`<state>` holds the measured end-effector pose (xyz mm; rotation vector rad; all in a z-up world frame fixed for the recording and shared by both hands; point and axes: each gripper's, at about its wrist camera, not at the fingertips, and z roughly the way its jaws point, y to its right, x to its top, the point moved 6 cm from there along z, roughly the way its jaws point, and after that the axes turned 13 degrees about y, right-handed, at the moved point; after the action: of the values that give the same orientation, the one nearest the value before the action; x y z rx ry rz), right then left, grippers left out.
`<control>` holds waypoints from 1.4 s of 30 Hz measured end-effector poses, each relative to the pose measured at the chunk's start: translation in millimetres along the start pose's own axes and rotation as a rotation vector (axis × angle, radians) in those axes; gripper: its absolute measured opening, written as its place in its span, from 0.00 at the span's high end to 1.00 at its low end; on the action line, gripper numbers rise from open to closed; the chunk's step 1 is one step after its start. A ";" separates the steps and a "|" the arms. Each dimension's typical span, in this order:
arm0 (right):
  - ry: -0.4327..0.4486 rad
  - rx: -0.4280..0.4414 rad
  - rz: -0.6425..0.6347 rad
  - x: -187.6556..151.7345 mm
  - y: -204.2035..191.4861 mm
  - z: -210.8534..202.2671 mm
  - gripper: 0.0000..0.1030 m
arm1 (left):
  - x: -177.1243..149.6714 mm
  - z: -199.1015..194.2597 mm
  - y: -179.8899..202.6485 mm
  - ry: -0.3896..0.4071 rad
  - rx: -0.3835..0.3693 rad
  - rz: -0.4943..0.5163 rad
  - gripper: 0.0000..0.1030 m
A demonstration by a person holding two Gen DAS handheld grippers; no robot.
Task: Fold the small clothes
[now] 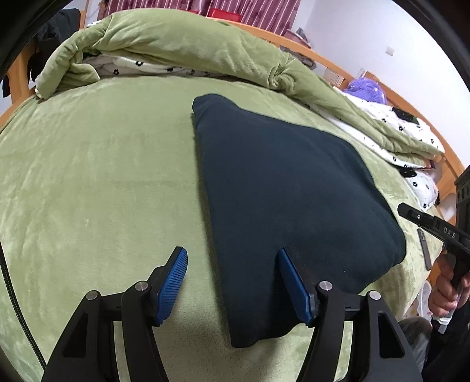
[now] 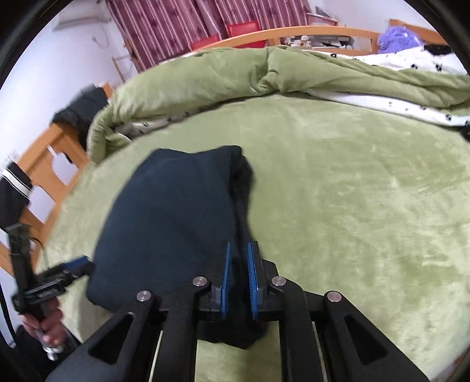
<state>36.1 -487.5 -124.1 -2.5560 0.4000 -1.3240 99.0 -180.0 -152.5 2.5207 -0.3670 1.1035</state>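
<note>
A dark navy garment [image 1: 293, 205] lies folded on the green bed cover [image 1: 102, 176]. My left gripper [image 1: 232, 258] is open; its jaws straddle the garment's near left edge, the right pad [image 1: 293, 288] over the cloth, the left pad [image 1: 171, 285] over the bed. In the right wrist view my right gripper [image 2: 240, 264] is shut on the near right edge of the garment [image 2: 176, 220]; dark cloth fills the narrow gap between its blue pads [image 2: 225, 276]. The left gripper [image 2: 73, 266] shows at the garment's left side there.
A rolled green duvet [image 1: 182, 44] with white flowered lining lies along the back of the bed. A wooden bed frame [image 2: 55, 164] runs round the bed. A purple fluffy thing [image 1: 367, 88] and striped curtains [image 2: 182, 23] are behind. Bare bed cover [image 2: 367, 205] spreads to the right.
</note>
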 end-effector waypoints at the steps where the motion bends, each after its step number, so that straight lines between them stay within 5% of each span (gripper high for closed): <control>1: -0.016 0.012 -0.004 -4.4 -1.0 3.5 0.89 | -1.4 1.8 1.1 -0.003 0.004 0.009 0.38; 5: -0.174 -0.130 -0.156 -36.0 -1.9 36.0 0.89 | -2.9 2.2 4.7 -0.007 -0.012 0.030 0.38; 10: -0.096 -0.075 -0.141 -10.6 -9.5 21.2 0.88 | 10.6 -0.8 -4.6 0.041 -0.023 -0.002 0.38; 15: 0.013 0.022 -0.043 39.9 -20.1 33.1 0.45 | 32.6 16.1 -12.2 0.061 0.009 -0.031 0.38; 17: 0.009 0.037 -0.022 50.1 -25.1 50.5 0.43 | 41.9 23.7 -12.3 0.066 0.015 -0.036 0.38; 25: -0.112 0.027 0.095 60.3 -12.1 141.4 0.47 | 60.6 53.8 -1.1 0.070 0.011 0.017 0.40; 27: -0.098 0.059 0.093 65.5 -14.6 149.5 0.73 | 62.4 59.9 0.3 0.064 0.014 0.024 0.40; 30: -0.006 0.105 -0.011 81.6 -27.6 144.3 0.87 | 64.0 64.4 2.0 0.059 0.012 0.032 0.39; 32: 0.094 0.138 -0.046 91.3 -30.5 133.1 0.87 | 63.9 64.2 2.9 0.062 0.005 0.030 0.38; 37: -0.085 -0.047 -0.159 53.1 -20.4 176.4 0.86 | 59.2 66.0 7.1 0.048 0.014 0.028 0.38; 42: -0.032 -0.171 -0.252 67.5 -28.4 151.7 0.70 | 56.1 54.8 6.7 0.039 0.027 0.014 0.40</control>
<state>202.0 -471.9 -149.0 -2.8440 0.1965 -1.3817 169.1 -214.5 -143.7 2.5199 -0.3614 1.1683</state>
